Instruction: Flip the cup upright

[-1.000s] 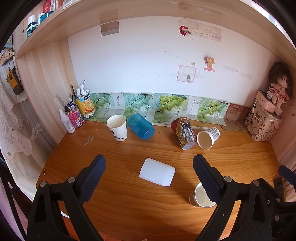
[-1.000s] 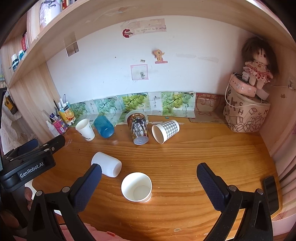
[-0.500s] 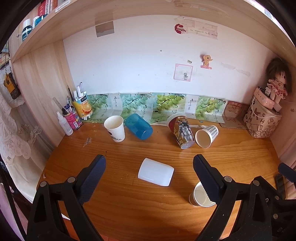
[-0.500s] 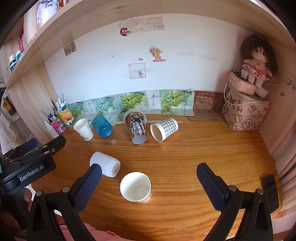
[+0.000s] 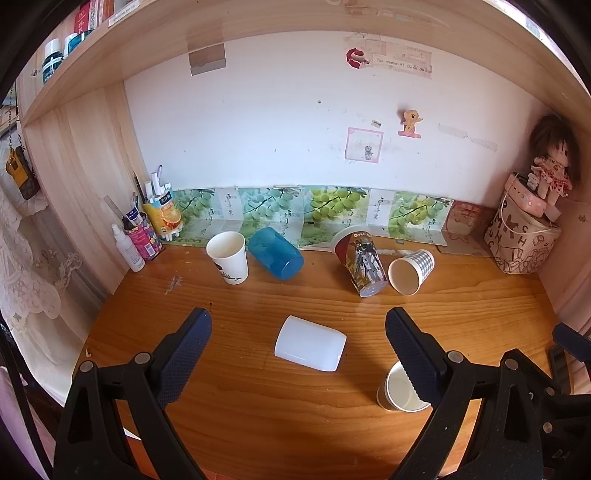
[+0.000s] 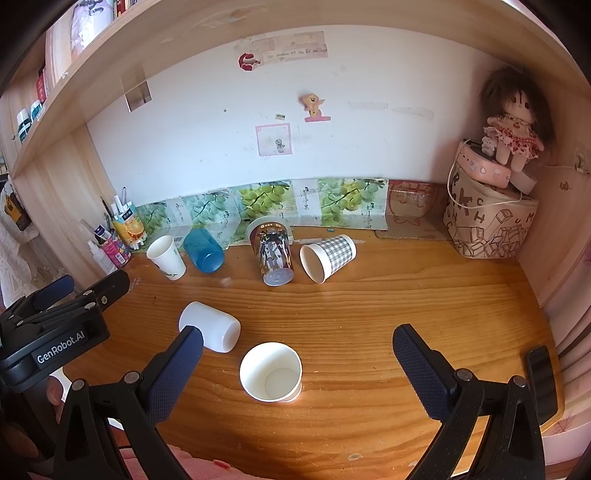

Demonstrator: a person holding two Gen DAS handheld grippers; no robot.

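A white plastic cup (image 5: 309, 343) lies on its side on the wooden desk, between the tips of my open left gripper (image 5: 298, 328); it also shows in the right wrist view (image 6: 211, 326). A blue cup (image 5: 275, 252), a printed cup (image 5: 364, 266) and a checked paper cup (image 5: 409, 271) lie on their sides farther back. A white paper cup (image 5: 227, 256) stands upright at the back left. Another white paper cup (image 6: 270, 371) stands upright between the fingers of my open right gripper (image 6: 297, 345).
Bottles and a pen holder (image 5: 147, 229) crowd the back left corner. A patterned bag with a doll (image 6: 491, 218) stands at the back right. A shelf (image 5: 258, 22) hangs overhead. The desk's front edge is close below both grippers.
Both grippers have drawn back and risen slightly, so the cups look a little farther off. No cup has moved.
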